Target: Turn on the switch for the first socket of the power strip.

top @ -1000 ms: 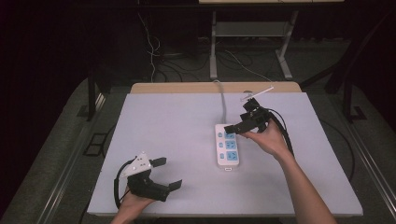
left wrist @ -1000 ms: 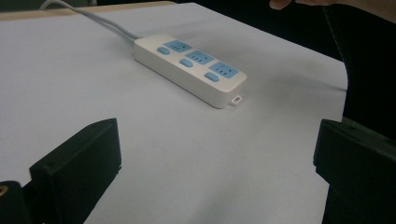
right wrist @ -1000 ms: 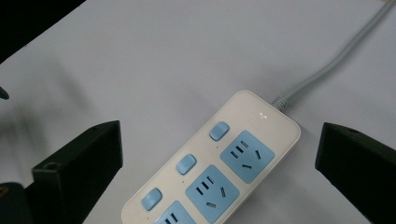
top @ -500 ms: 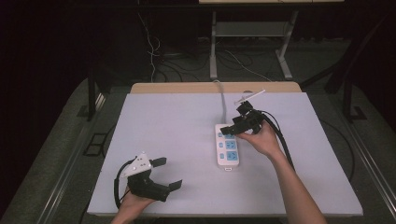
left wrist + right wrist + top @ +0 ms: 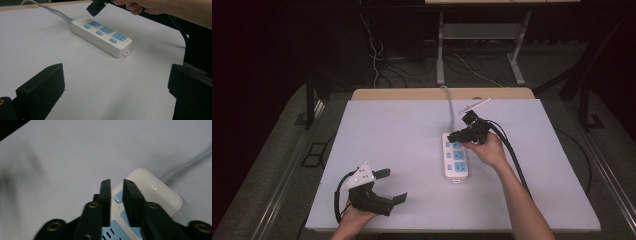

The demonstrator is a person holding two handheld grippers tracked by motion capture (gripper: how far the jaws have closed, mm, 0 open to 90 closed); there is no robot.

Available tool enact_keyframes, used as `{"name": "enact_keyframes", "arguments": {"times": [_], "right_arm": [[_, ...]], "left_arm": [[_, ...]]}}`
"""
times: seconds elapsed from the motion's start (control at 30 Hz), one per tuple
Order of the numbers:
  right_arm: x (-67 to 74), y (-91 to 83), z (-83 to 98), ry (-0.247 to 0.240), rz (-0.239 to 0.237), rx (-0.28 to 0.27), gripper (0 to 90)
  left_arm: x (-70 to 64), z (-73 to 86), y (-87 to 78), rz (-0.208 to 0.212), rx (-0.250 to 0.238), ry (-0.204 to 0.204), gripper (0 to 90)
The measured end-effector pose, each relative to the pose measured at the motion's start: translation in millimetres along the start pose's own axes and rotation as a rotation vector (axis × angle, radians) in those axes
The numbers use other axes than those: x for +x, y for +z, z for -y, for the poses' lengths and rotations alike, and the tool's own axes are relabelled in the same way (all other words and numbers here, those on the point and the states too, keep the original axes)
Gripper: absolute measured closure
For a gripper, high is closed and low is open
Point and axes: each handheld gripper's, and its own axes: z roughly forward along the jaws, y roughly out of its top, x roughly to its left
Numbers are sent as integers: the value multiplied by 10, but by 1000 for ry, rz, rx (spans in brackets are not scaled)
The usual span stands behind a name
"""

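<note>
- Right gripper (image 5: pixel 460 136): since a second ago it has sunk toward the power strip (image 5: pixel 456 159); its jaws have just been closing to a narrow gap with nothing between them, tips poised above the switch (image 5: pixel 119 196) nearest the cord (image 5: pixel 448 109). Judged: a press on that switch is being prepared.
- Power strip: lies flat right of the table's (image 5: pixel 402 150) centre, long axis running near to far, cord end pointing away from the person.
- Left gripper (image 5: pixel 385 186): wide open, empty, resting near the front edge.

Two black two-jaw grippers are shown: the left gripper (image 5: pixel 389 186) is topped by a pale grey three-cornered plate (image 5: pixel 362 175), and a black cable (image 5: pixel 511 152) trails from the right gripper (image 5: pixel 117 185). The right gripper's flat, rectangular jaws are fixed with small black screws, and brass-coloured fasteners are set in its arms. Both forearms are bare, with no sleeves or gloves worn.
</note>
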Motion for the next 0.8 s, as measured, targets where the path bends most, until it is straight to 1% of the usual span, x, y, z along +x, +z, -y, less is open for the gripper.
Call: {"name": "enact_keyframes", "arguments": {"times": [0.07,0.1,0.23,0.33,0.47,0.57,0.63,0.8], "right_arm": [[-10,32,3,-2,-25,-2,881],[-14,66,6,-8,-37,-1,896],[-13,129,13,-20,-28,13,897],[-25,188,21,-17,-13,17,896],[-43,233,28,-13,-5,24,897],[-61,257,36,-14,-2,30,897],[-71,273,44,-5,-4,34,897],[-64,274,43,-13,0,36,899]], "left_arm": [[2,0,0,0,1,0,0],[3,0,0,-1,1,0,0],[5,-1,3,0,3,2,0],[6,-2,5,1,3,1,0],[10,-2,6,2,5,-2,0],[10,-2,6,3,4,-4,0],[10,-2,5,2,4,-5,0],[10,-3,6,3,4,-5,0]]}}
